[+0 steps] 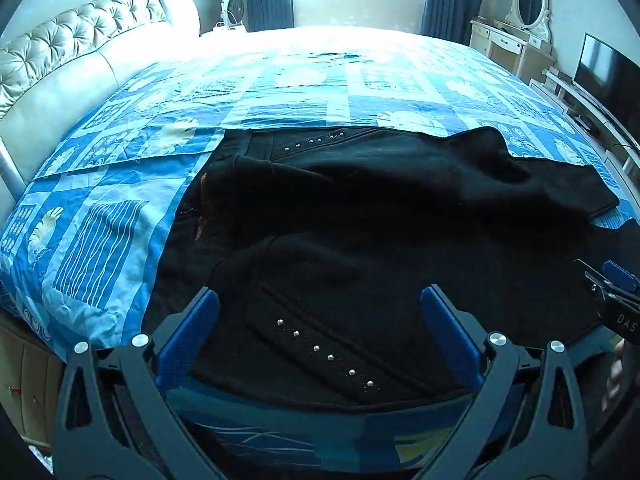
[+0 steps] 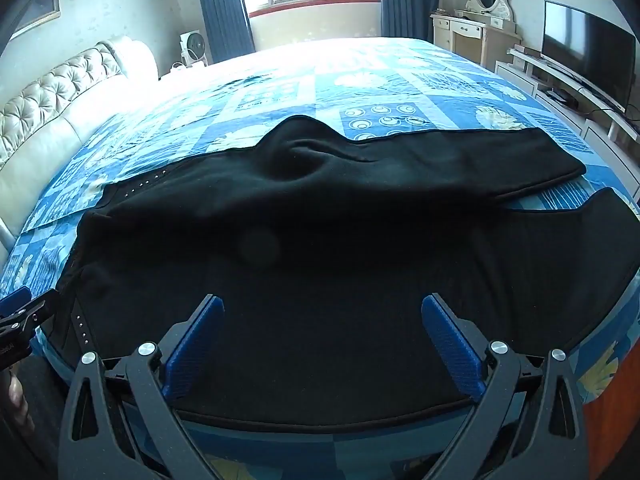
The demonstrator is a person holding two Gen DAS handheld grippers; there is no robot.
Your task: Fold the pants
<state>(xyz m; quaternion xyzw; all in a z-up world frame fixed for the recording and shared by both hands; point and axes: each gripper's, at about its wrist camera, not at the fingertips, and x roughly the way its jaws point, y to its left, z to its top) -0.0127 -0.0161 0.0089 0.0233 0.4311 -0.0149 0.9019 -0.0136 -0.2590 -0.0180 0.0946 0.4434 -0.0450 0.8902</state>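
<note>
From where I'm driving, the black pants (image 1: 360, 216) lie spread across the near part of the bed (image 1: 100, 232), on its blue patterned cover, with their long axis running left to right across both views. At the left end sits the waist, with a row of small metal studs (image 1: 324, 354) on the near hip. My left gripper (image 1: 320, 320) hangs directly over that end, angled down at the cloth, its jaws spread as wide as they go and holding nothing; the near edge of the pants passes just below them.

Moving right, the two legs run off toward the TV side, splitting into a farther leg (image 2: 520, 156) and a nearer one (image 2: 580, 248), with a raised wrinkle (image 2: 304, 148) along the far edge near the crotch. My right gripper (image 2: 320, 328) hovers over the thigh stretch of the nearer leg, jaws likewise fully apart and empty, the hem edge just under them.

So I judge the coming grasp lies straight ahead and below both jaws: left hand nearer the waist, right hand nearer the legs.
</note>
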